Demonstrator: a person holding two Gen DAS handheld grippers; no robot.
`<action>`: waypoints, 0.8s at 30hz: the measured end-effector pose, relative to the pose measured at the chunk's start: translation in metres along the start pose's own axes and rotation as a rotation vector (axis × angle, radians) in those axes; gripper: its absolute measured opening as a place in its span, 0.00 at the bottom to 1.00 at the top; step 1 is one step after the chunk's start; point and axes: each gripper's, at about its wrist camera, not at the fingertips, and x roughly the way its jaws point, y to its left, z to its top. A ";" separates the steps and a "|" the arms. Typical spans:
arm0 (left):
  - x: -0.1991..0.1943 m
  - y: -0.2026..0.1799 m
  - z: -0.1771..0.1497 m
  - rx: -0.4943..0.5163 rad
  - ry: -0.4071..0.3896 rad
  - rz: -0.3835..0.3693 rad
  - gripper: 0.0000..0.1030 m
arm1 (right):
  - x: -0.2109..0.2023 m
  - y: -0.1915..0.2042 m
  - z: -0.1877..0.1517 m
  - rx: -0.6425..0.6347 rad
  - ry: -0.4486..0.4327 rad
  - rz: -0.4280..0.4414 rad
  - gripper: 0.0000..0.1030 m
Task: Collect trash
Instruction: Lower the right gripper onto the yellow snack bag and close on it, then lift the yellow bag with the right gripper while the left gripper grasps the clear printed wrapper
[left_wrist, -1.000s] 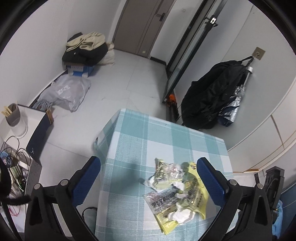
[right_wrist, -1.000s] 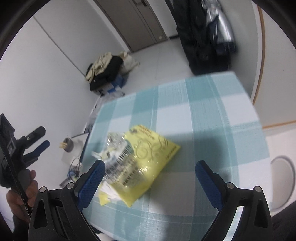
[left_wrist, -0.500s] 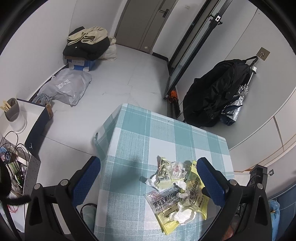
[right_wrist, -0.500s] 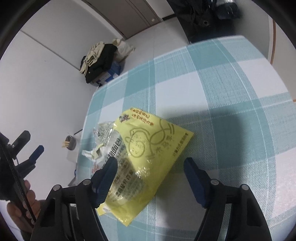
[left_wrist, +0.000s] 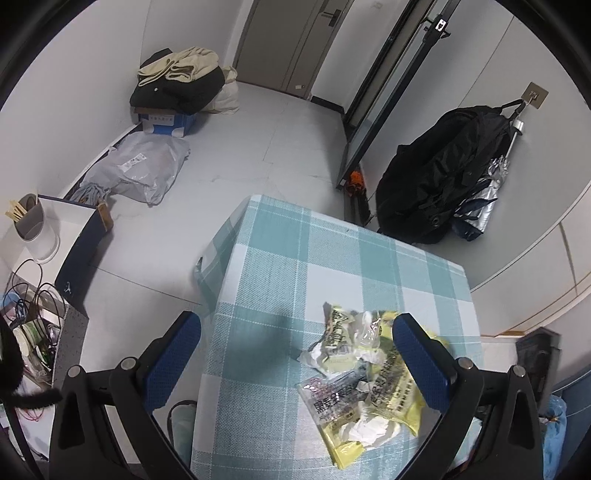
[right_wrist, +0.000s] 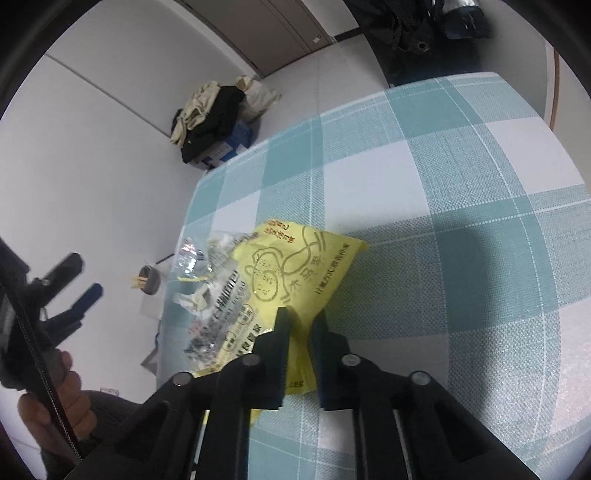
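Observation:
A pile of trash lies on the teal checked tablecloth (left_wrist: 280, 258): a big yellow plastic bag (right_wrist: 295, 273), clear printed wrappers (left_wrist: 332, 398) and crumpled white tissue (left_wrist: 369, 430). My right gripper (right_wrist: 301, 317) is shut on the near edge of the yellow bag, its fingers pinching the plastic. My left gripper (left_wrist: 295, 347) is open and empty, held above the table's left side, with its right finger (left_wrist: 417, 354) over the pile. The left gripper also shows in the right wrist view (right_wrist: 79, 295), off the table's left edge.
The table's left edge drops to the floor. A white side table with a cup of chopsticks (left_wrist: 27, 218) and cables stands at the left. A grey parcel bag (left_wrist: 140, 170), a box with clothes (left_wrist: 177, 85) and a hanging black bag (left_wrist: 443, 173) lie beyond.
My right gripper has moved down to the yellow bag and closed from wide open onto its edge. My left gripper has stayed open and drawn back a little.

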 end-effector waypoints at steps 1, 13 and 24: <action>0.002 0.000 0.000 0.000 0.004 0.005 0.99 | -0.003 0.000 0.000 -0.001 -0.010 0.011 0.07; 0.022 -0.006 -0.001 -0.044 0.067 0.010 0.99 | -0.050 0.000 0.002 -0.009 -0.110 0.123 0.04; 0.060 -0.029 -0.006 0.000 0.186 0.051 0.97 | -0.107 -0.019 0.006 -0.013 -0.204 0.127 0.03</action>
